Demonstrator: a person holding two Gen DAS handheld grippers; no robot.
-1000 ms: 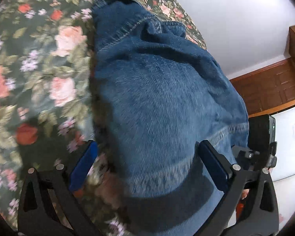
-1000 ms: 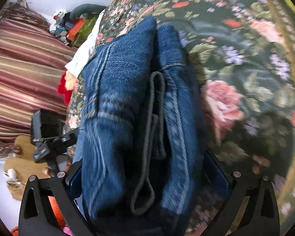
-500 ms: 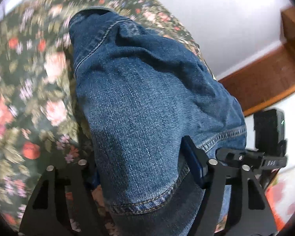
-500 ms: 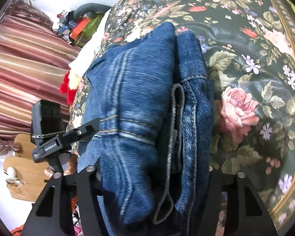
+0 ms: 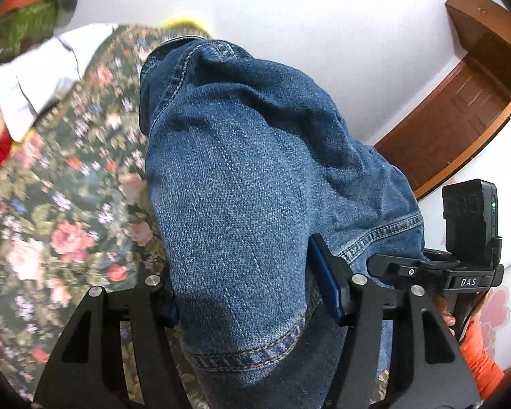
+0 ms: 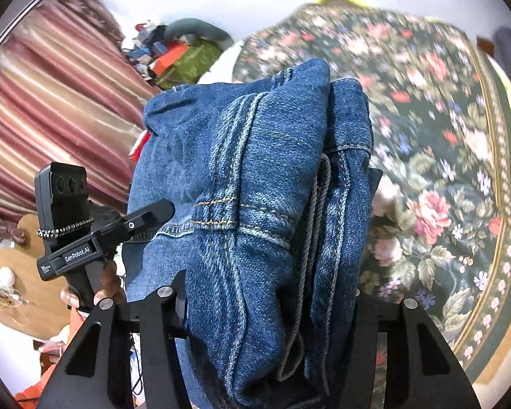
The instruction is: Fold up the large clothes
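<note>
We hold the folded jeans (image 5: pixel 242 184) above the flowered bed (image 5: pixel 68 211), left hand-held gripper (image 5: pixel 252 293) & right hand-held gripper (image 6: pixel 269 303) both just closed on thick denim. Risk: heavy layers slip, fold opens.

Bright, even indoor light. Denim jeans (image 5: pixel 242 184) sharp; floral bedspread (image 5: pixel 68 204) motion-blurred. Strong fisheye bending, dark vignette at corners. Soft shadows beneath denim.
</note>
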